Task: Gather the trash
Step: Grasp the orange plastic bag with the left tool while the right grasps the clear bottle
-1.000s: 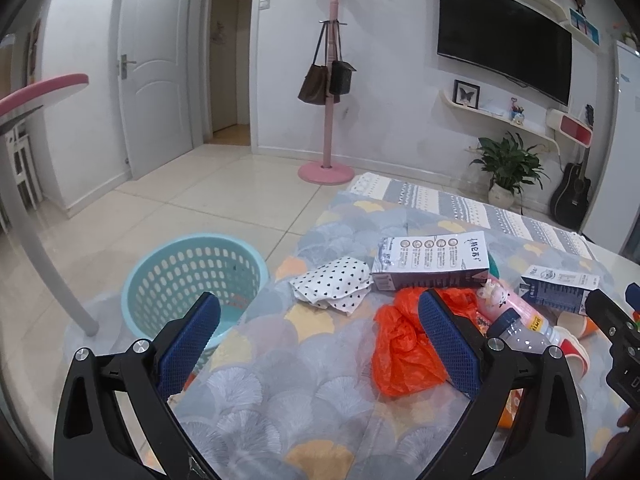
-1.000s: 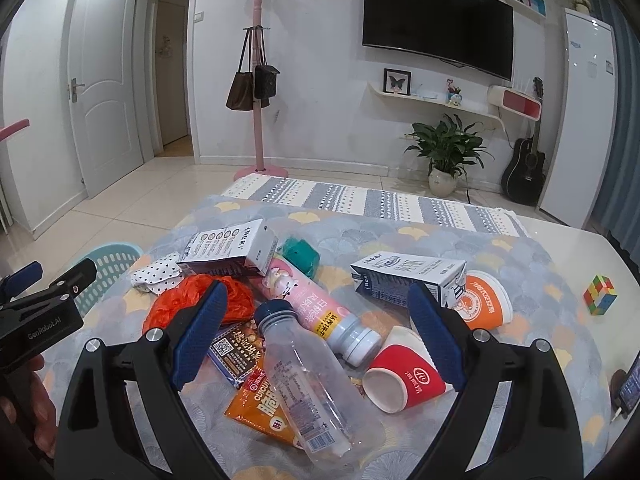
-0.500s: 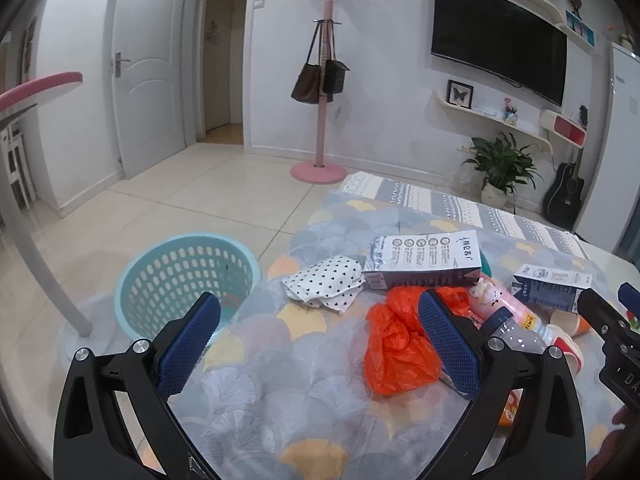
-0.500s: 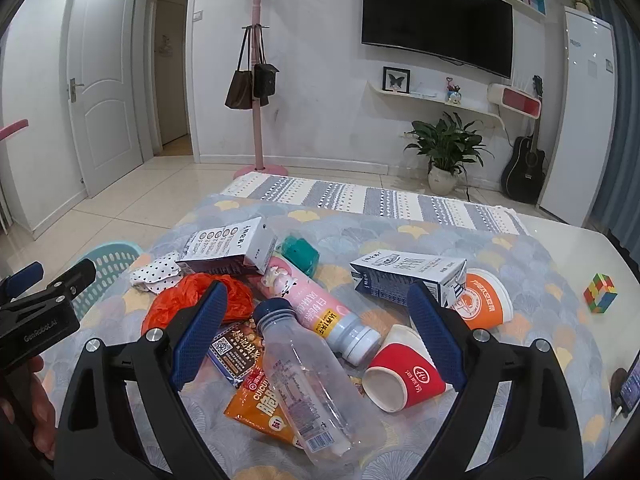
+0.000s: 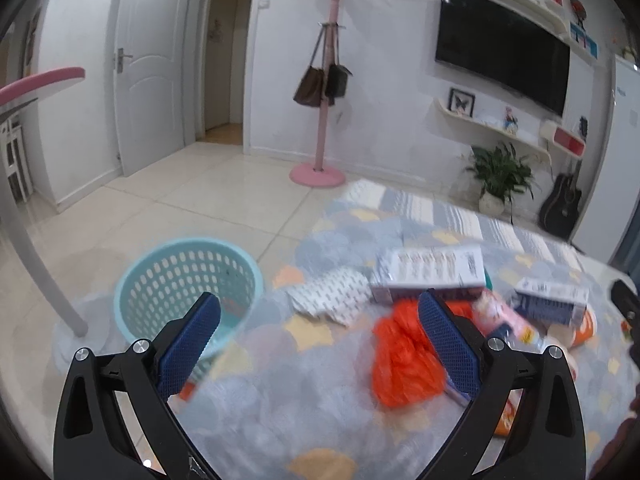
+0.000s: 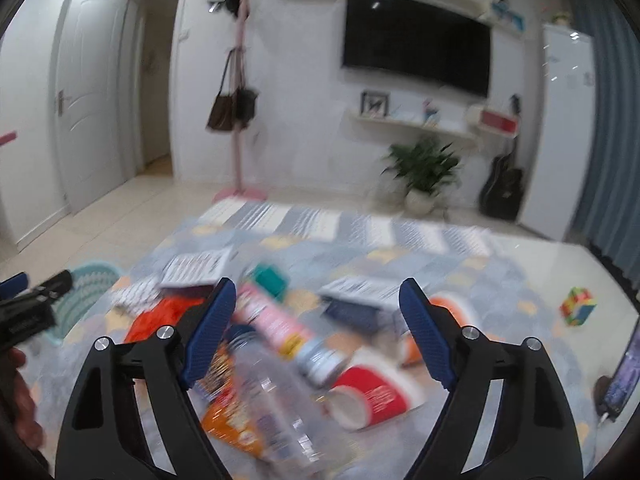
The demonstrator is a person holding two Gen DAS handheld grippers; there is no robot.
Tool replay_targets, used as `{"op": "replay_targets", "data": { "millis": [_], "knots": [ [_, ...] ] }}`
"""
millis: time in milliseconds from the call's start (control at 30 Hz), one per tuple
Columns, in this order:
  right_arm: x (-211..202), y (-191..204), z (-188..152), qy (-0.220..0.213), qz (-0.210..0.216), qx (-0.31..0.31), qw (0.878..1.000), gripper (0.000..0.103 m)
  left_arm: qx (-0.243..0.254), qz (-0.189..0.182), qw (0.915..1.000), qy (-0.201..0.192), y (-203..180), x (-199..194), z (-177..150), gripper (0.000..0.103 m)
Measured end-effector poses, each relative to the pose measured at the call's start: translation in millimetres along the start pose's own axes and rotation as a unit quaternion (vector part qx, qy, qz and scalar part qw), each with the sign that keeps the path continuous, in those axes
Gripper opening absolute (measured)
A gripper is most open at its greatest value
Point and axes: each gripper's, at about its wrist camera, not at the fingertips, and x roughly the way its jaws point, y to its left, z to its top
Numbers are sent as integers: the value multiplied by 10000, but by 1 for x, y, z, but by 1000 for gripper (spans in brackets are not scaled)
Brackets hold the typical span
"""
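Trash lies on a patterned tablecloth (image 5: 280, 392). In the left wrist view: an orange plastic bag (image 5: 400, 356), a polka-dot wrapper (image 5: 330, 300), a white carton (image 5: 428, 274). A light blue basket (image 5: 188, 280) stands on the floor to the left. My left gripper (image 5: 316, 340) is open and empty above the cloth. In the right wrist view: a clear bottle (image 6: 272, 396), a pink bottle (image 6: 276, 324), a red cup (image 6: 372, 394), an orange snack bag (image 6: 232, 428), a blue-and-white carton (image 6: 360, 300). My right gripper (image 6: 316, 328) is open and empty above them.
A colour cube (image 6: 578, 306) and a phone (image 6: 624, 372) lie on the table's right side. A pink coat stand (image 5: 320, 120) with bags, a plant (image 6: 424, 168) and a guitar (image 6: 504, 188) stand by the far wall. A white table leg (image 5: 44, 272) is left of the basket.
Both views now tilt upward and blur from motion. Both grippers stay open and empty. The trash has not moved.
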Motion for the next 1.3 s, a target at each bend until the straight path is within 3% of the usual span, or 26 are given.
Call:
{"op": "replay_targets", "data": {
  "millis": [67,167,267,467,733,1000,1133,1300],
  "knots": [
    [-3,-10,6,-47,-60,-17,10000,77,3,-215,9998,22,8,1,13,96],
    [-1,-18,7,74,15,36,10000,67,68,-791,9958,444,8,16,23,96],
    [6,-19,3,266,163,97,9995,64,-35,-1387,9846,1064,-3,44,17,96],
    [17,-8,-15,537,409,-20,9977,64,-5,-1682,9670,1912,-27,96,-12,95],
    [28,0,-39,893,632,-52,9940,64,-197,-1601,9695,1847,-35,100,-25,95],
    [30,-15,-42,980,677,125,9928,65,-452,-1780,9639,1931,-22,103,-28,95],
    [30,-19,-48,1061,737,141,9915,65,-495,-2034,9560,2056,-19,109,-33,95],
    [40,-14,-59,1319,873,36,9874,65,-521,-2428,9368,2465,-28,128,-36,95]
  ]
}}
